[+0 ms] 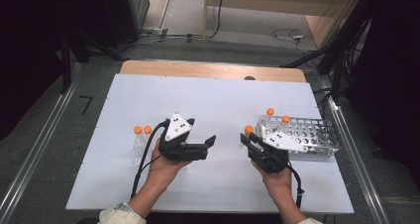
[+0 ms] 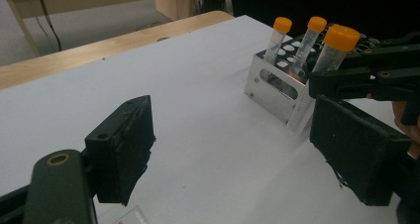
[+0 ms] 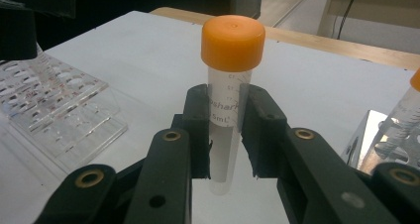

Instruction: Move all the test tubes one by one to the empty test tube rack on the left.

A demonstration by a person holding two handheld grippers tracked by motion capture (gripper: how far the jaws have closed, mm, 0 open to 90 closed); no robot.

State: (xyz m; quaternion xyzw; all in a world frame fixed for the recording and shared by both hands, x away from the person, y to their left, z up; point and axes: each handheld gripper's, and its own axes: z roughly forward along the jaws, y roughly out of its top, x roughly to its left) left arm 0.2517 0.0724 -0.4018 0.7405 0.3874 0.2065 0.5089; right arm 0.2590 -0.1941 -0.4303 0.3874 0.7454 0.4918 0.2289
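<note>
Clamped in the right gripper [image 3: 224, 135], the tube [image 3: 227, 110] is clear, smooth plastic with a matt orange cap. Beside that gripper, the rack [image 1: 308, 135] is shiny perforated metal. Under both grippers, the white sheet [image 1: 213, 100] looks matt over a wooden table [image 1: 208, 69].

— What sort of place? 
— Looks like a lab: white table [image 1: 208, 100], metal tube rack [image 1: 317, 135], orange-capped tubes [image 1: 142, 131]. 
— Anything else? 
— Loose cables [image 1: 289, 35] across grey floor [image 1: 237, 48], metal rails [image 1: 34, 149] alongside.

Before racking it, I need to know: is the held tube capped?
Capped: an orange cap sits on the tube in the right tongs.
</note>
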